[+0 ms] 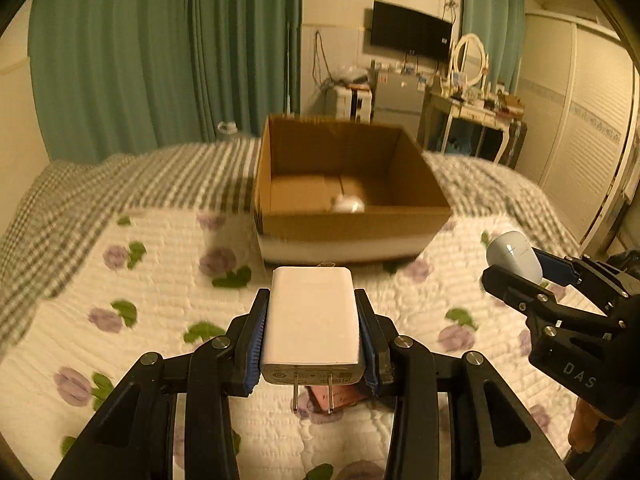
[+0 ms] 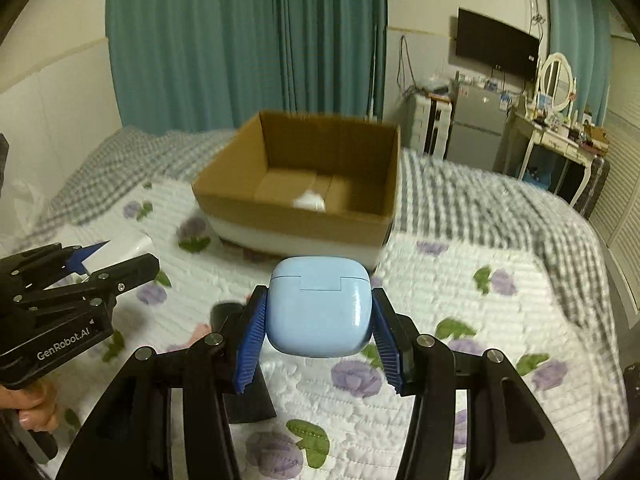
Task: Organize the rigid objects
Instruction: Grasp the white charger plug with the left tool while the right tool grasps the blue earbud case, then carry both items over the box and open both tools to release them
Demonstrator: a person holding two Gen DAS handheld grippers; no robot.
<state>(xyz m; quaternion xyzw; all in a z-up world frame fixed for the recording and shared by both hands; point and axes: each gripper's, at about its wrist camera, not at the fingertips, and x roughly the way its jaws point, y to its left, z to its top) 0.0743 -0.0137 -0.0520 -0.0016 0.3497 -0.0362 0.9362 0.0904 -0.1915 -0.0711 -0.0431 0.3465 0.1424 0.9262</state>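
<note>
My left gripper (image 1: 311, 294) is shut on a white charger plug (image 1: 312, 320), prongs pointing back toward the camera, held above the floral quilt. My right gripper (image 2: 319, 292) is shut on a light blue earbud case (image 2: 318, 312). An open cardboard box (image 1: 352, 226) stands on the bed straight ahead of both grippers, with a small white object (image 1: 349, 203) on its floor. In the left wrist view the right gripper (image 1: 516, 266) shows at the right edge with the blue case (image 1: 514, 256). In the right wrist view the left gripper (image 2: 124, 256) shows at the left, and so do the box (image 2: 296, 226) and a hand (image 2: 34, 408).
A white quilt with purple flowers (image 1: 160, 312) covers the near bed, and a grey checked blanket (image 2: 500, 200) lies around the box. A dark flat object (image 2: 244, 384) lies on the quilt under the right gripper, a pinkish item (image 1: 340, 396) under the left. Curtains, fridge and dresser stand behind.
</note>
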